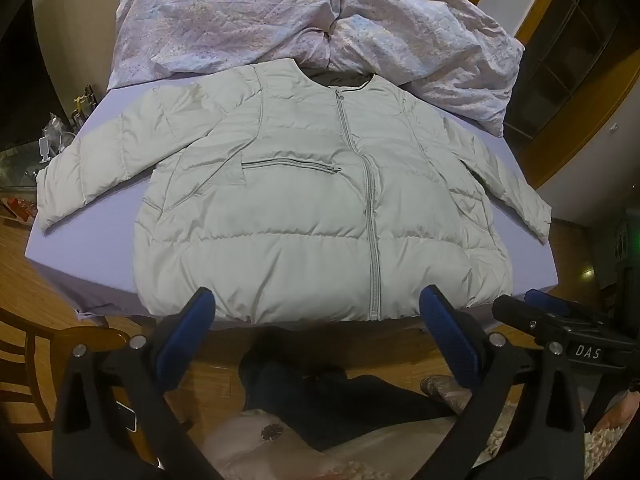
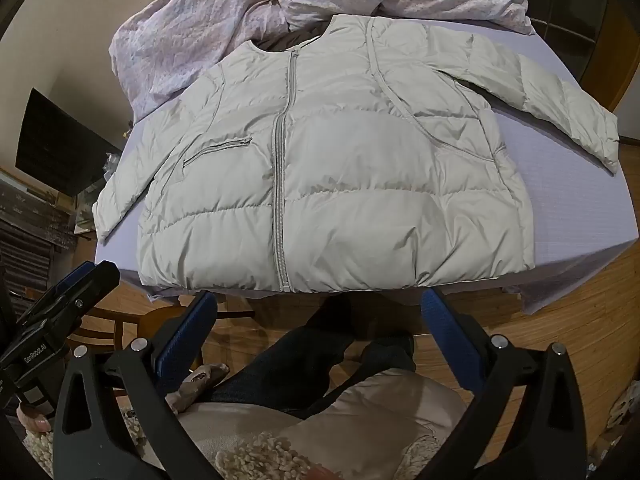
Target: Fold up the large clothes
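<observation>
A pale grey puffer jacket [image 1: 304,200] lies flat and zipped up on a lavender table [image 1: 80,248], front up, both sleeves spread out to the sides. It also shows in the right wrist view [image 2: 340,180]. My left gripper [image 1: 318,312] is open and empty, held just short of the jacket's hem near the table's front edge. My right gripper [image 2: 320,316] is open and empty too, also just before the hem. Each gripper shows at the edge of the other's view.
A crumpled floral quilt [image 1: 312,16] lies at the back of the table behind the jacket's collar. A wooden chair [image 1: 48,344] stands at the left on the wooden floor. The person's legs [image 1: 320,392] are below the grippers. Clutter sits at far left.
</observation>
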`<state>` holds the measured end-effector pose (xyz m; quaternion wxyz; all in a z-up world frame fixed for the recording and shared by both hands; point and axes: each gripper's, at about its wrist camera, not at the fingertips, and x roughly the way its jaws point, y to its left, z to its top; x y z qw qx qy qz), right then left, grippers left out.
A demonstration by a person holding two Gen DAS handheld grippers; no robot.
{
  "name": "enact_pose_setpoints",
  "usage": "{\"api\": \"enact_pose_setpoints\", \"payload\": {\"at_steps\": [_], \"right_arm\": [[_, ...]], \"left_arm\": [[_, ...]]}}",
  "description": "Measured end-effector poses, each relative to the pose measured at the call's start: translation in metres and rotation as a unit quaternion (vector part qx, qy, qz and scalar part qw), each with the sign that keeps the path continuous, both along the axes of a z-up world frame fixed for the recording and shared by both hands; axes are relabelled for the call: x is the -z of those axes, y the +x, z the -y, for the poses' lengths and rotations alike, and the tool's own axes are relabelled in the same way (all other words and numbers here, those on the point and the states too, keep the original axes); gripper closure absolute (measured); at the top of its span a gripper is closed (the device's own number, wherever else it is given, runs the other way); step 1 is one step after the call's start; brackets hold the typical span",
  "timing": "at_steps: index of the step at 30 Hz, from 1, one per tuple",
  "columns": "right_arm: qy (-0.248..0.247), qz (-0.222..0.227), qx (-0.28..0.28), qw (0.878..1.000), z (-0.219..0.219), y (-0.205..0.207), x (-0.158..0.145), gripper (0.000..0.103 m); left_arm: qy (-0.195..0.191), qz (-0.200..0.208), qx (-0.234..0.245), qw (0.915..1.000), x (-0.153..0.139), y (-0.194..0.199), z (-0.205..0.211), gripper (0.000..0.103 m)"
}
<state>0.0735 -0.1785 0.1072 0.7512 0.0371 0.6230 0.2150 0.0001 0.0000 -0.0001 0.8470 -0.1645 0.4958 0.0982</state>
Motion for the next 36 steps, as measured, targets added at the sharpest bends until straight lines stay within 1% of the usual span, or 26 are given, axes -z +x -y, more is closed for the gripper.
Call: {"api": "enact_pose_setpoints", "payload": {"at_steps": [36], "right_arm": [[-0.002,-0.002,0.000,1.000,-0.0016,0.0007,0.0022,0.001]], "left_arm": [[-0.002,0.000,0.000,1.0000,0.0000,-0.0002,0.0001,0.002]]}}
